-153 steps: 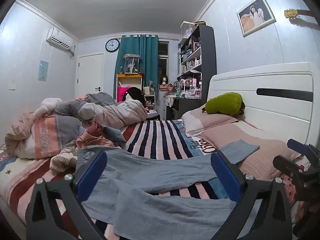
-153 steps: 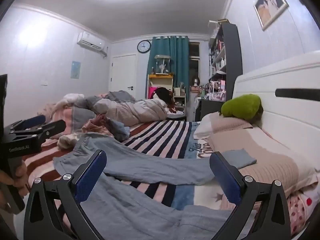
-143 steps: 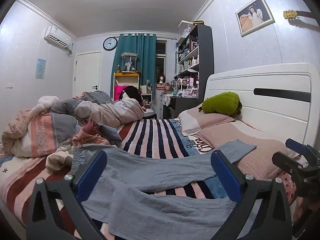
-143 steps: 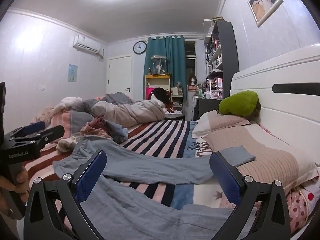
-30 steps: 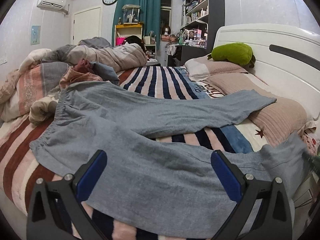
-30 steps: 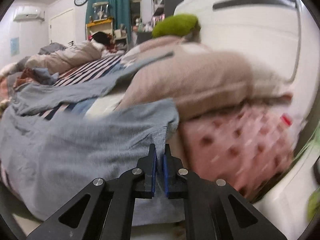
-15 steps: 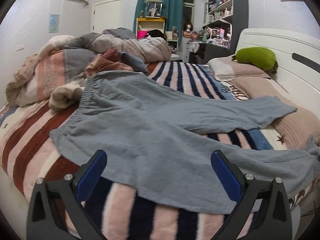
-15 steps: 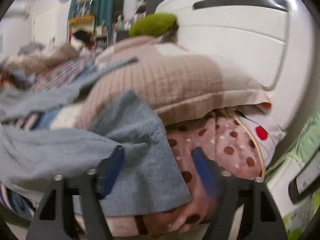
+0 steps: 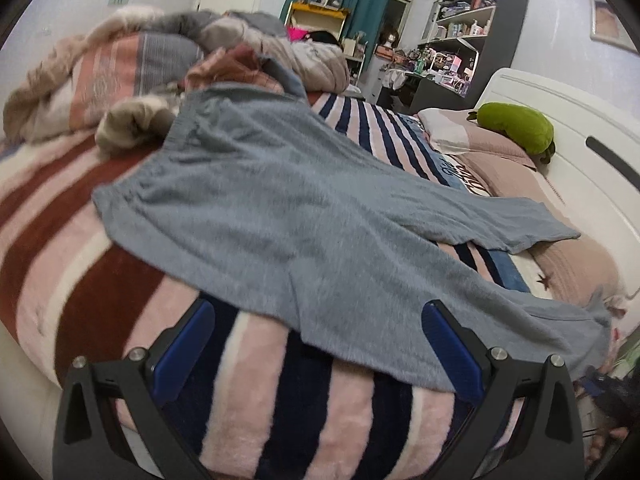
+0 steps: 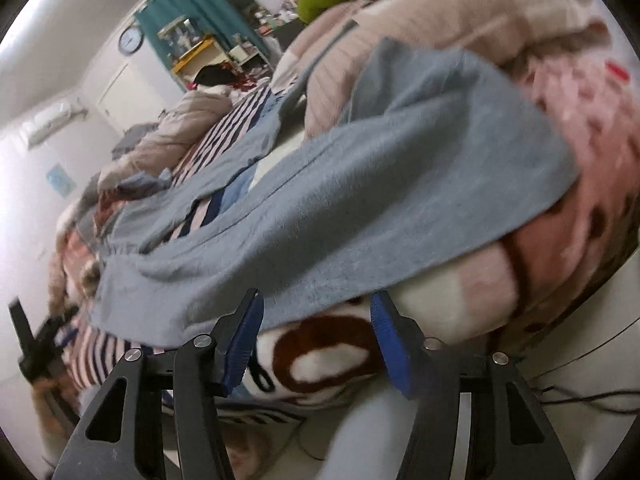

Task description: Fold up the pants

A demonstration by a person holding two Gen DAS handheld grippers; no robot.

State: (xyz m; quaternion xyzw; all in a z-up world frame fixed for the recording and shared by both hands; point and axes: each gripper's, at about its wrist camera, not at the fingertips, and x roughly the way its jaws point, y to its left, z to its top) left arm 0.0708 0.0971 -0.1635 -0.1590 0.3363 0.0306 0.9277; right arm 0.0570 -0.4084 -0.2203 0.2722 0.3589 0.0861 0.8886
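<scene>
Pants (image 9: 304,216) flat on striped bed (image 9: 100,280)

Ahead of the left gripper (image 9: 316,344) the pants (image 9: 304,216) lie spread on the striped blanket (image 9: 100,280), waistband far left, legs running right toward the pillows (image 9: 500,148); heaped bedding (image 9: 120,64) lies behind.

I can read no complete word here. On my striped fleece blanket (image 9: 460,172), at three o'clock from the grey cotton pants' waistband, dark lettering shows, too blurred to read.
</scene>
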